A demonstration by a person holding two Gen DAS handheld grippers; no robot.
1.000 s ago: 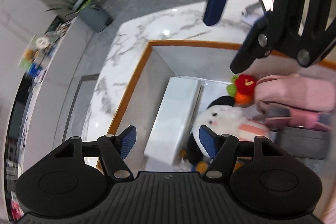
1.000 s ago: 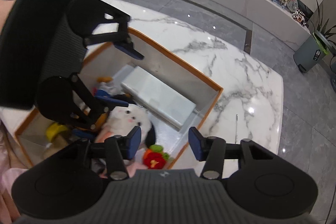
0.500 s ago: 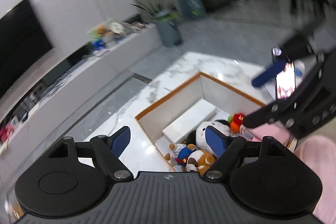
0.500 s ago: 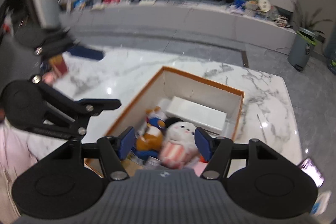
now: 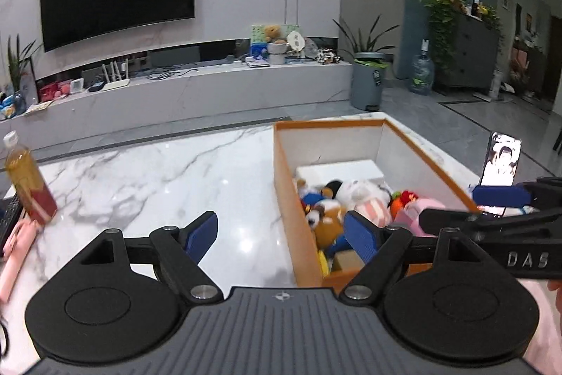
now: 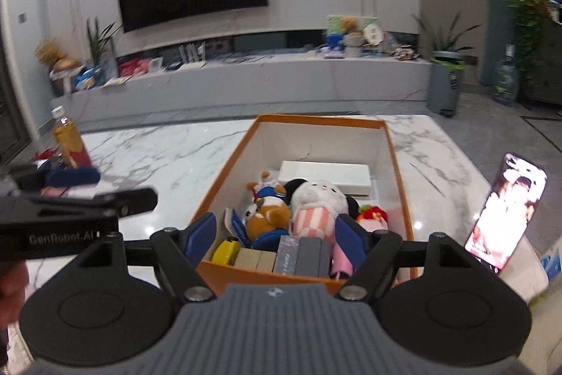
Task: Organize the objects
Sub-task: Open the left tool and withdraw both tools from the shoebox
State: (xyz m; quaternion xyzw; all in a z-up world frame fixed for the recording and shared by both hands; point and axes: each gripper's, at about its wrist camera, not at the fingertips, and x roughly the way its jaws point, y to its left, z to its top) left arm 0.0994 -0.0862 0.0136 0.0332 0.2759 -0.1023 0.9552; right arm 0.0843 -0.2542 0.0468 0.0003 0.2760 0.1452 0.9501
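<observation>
Left gripper (image 5: 281, 236) held level above the white marble tabletop (image 5: 140, 185), blue-padded fingers spread wide, nothing between them. Right gripper (image 6: 274, 239) likewise spread and empty, just short of the near wall of the orange-rimmed cardboard box (image 6: 309, 275).

Box contents, crowded at the near end:
- brown plush bear in blue clothes (image 6: 268, 220)
- white-and-pink plush rabbit (image 6: 316, 202)
- red-and-green plush (image 6: 372, 213)
- yellow tape measure (image 6: 226, 250)
- grey rectangular case (image 6: 309, 255)
- flat white rectangular box (image 6: 325, 178) against the far wall

Amber drink bottle with red label (image 5: 28, 178) upright at the table's left edge. Lit smartphone (image 6: 505, 213) propped upright right of the box.
</observation>
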